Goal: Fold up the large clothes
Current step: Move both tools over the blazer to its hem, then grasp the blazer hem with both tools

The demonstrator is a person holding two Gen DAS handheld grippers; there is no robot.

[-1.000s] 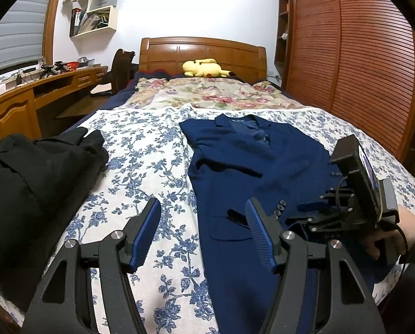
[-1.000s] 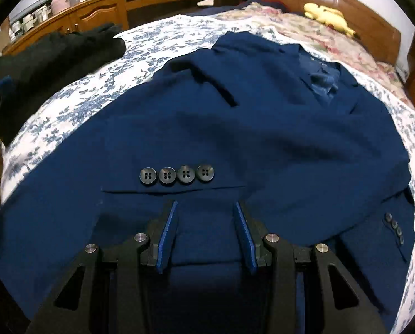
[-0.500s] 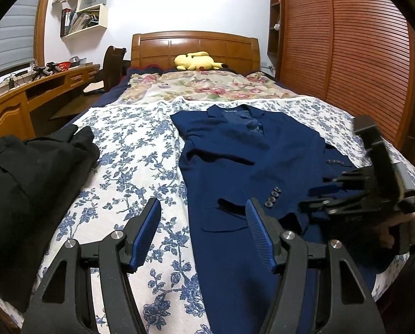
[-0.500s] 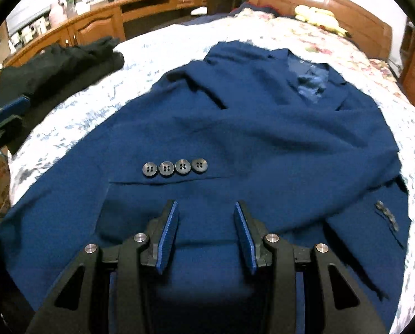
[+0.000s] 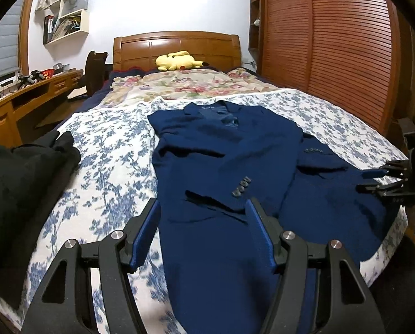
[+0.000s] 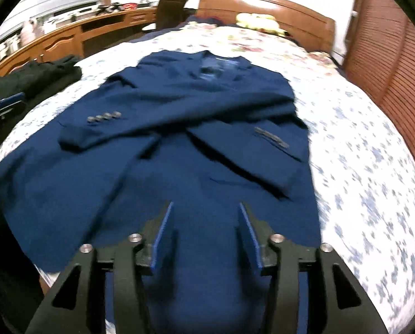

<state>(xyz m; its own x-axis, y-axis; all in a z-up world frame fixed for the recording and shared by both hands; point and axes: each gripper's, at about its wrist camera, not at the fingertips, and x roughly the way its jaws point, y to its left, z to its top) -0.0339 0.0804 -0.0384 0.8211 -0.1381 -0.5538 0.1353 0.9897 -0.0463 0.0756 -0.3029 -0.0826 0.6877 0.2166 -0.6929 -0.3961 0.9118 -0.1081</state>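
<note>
A navy blue suit jacket [image 5: 224,161] lies face up on the flowered bedsheet [image 5: 104,156], collar toward the headboard. Both sleeves are folded across its front, and one buttoned cuff [image 6: 104,117] rests near the left side. My left gripper [image 5: 201,208] hangs open above the jacket's lower left edge with nothing between its fingers. My right gripper [image 6: 206,208] hovers over the jacket's hem [image 6: 201,250]; its jaws are opening and no cloth is between them. From the left wrist view the right gripper [image 5: 385,178] shows at the bed's right edge.
A black garment [image 5: 21,172] is heaped on the bed's left side. A yellow plush toy [image 5: 176,61] sits by the wooden headboard. A wooden desk [image 5: 18,103] runs along the left, and slatted wardrobe doors [image 5: 332,47] stand on the right.
My right gripper has drawn back from the buttoned cuff toward the bed's right edge, and its jaws have widened. The left gripper has shifted a little toward the jacket.
</note>
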